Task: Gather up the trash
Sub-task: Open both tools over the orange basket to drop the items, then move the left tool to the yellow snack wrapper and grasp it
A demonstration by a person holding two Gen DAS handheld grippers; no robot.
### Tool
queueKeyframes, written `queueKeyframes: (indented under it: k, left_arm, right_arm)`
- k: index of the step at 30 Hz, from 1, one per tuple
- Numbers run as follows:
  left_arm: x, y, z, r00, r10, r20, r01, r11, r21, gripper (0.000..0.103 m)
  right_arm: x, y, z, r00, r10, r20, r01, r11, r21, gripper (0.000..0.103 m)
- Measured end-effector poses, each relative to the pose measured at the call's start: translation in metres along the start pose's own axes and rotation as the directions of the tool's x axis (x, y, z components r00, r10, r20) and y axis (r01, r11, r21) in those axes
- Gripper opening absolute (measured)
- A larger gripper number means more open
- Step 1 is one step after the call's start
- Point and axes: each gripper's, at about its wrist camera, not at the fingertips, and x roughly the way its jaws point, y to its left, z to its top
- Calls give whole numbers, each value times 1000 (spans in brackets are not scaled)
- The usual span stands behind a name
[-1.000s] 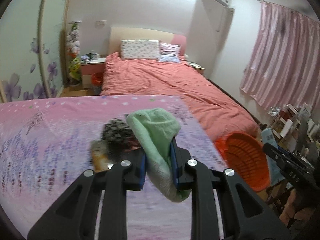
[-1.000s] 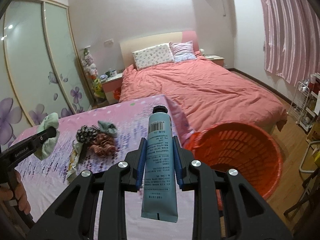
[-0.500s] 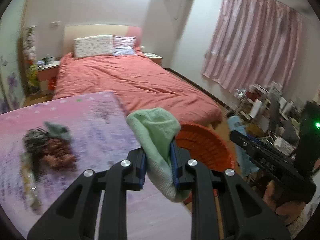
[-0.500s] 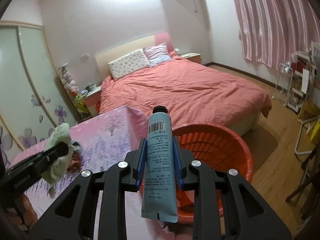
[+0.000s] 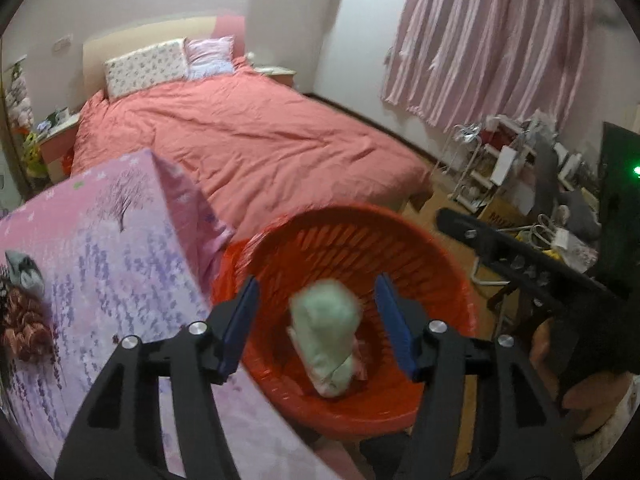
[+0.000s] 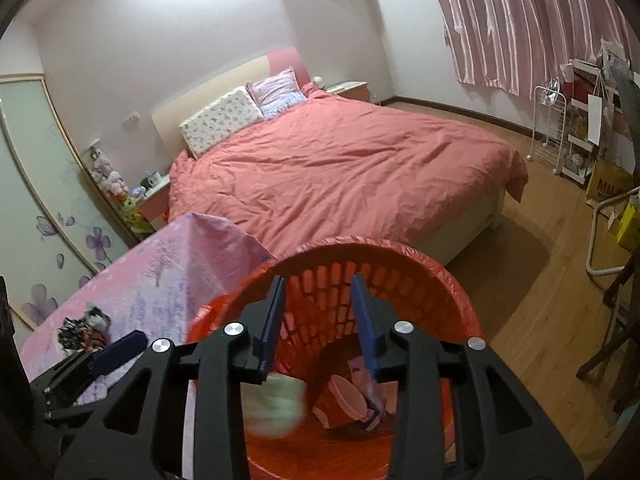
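Both loads were let go since the earlier frames: left gripper point(image 5: 316, 320) and right gripper point(image 6: 318, 320) were spread wide w/ nothing between the pads. Green cloth point(image 5: 326, 344) was caught (blurred, prob. mid-fall) inside the red basket point(image 5: 452, 276); the blue tube was not made out. More trash point(image 6: 84, 328) was left on the purple-covered table point(image 5: 100, 264). Risk judged: basket sat close to the table edge, so it could be knocked over during the next reach.

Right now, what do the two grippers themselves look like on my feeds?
Both match. The left gripper and right gripper have matte black angular frames with cutouts, silver round bolts and flat blue finger pads. A bare hand grips the right tool's handle; no cables visible.
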Motion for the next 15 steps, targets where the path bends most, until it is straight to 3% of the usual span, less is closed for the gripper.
queueKeyframes:
  k: [7,15]
  left_arm:
    - [-21,60,-22,994,110,3,-110,991,-81,87]
    - [-81,145,-62,956,294,-3,-290,940,-179,87]
  right_arm:
    - [1,4,-19,999,-33,-19,33,999,-35,59]
    - [-3,35,-42,999,-15,-49,9,993,-119,72]
